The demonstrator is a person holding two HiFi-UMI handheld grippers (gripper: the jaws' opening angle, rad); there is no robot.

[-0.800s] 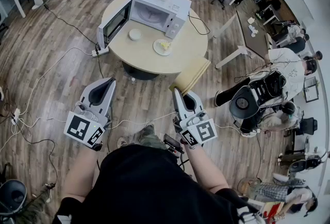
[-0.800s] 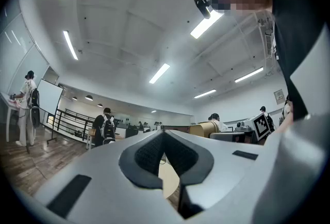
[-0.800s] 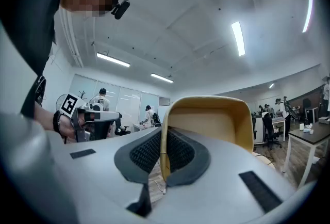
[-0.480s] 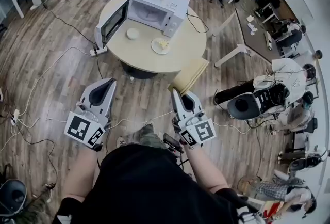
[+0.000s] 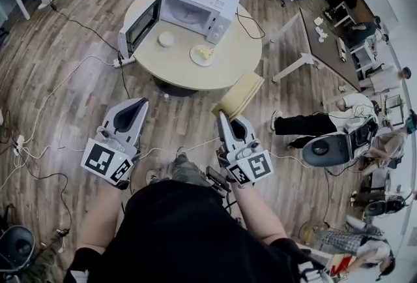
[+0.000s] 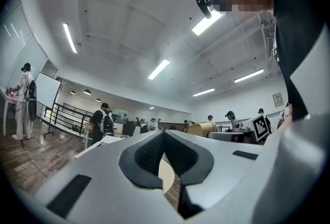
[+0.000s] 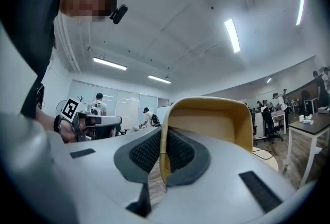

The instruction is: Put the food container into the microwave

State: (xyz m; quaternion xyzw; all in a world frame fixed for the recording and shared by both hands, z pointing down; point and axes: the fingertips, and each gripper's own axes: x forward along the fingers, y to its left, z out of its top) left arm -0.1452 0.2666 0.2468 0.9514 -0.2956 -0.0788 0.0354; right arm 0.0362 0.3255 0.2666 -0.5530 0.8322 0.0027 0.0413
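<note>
Wood-floor office: round table (image 5: pixel 228 70) carries open-door microwave (image 5: pixel 195 4), with white food container (image 5: pixel 167 39) and plate (image 5: pixel 203 55) in front. Left gripper (image 5: pixel 139 102) and right gripper (image 5: pixel 223 116) are pressed together, empty, well apart from table.

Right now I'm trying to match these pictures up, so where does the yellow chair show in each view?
Head view: the yellow chair sits at centre, just below the round table.
Left gripper view: the chair is small, right of centre, above the jaws.
Right gripper view: the chair is large, at centre behind the jaws.
Shared landmark: the person's black top.
</note>
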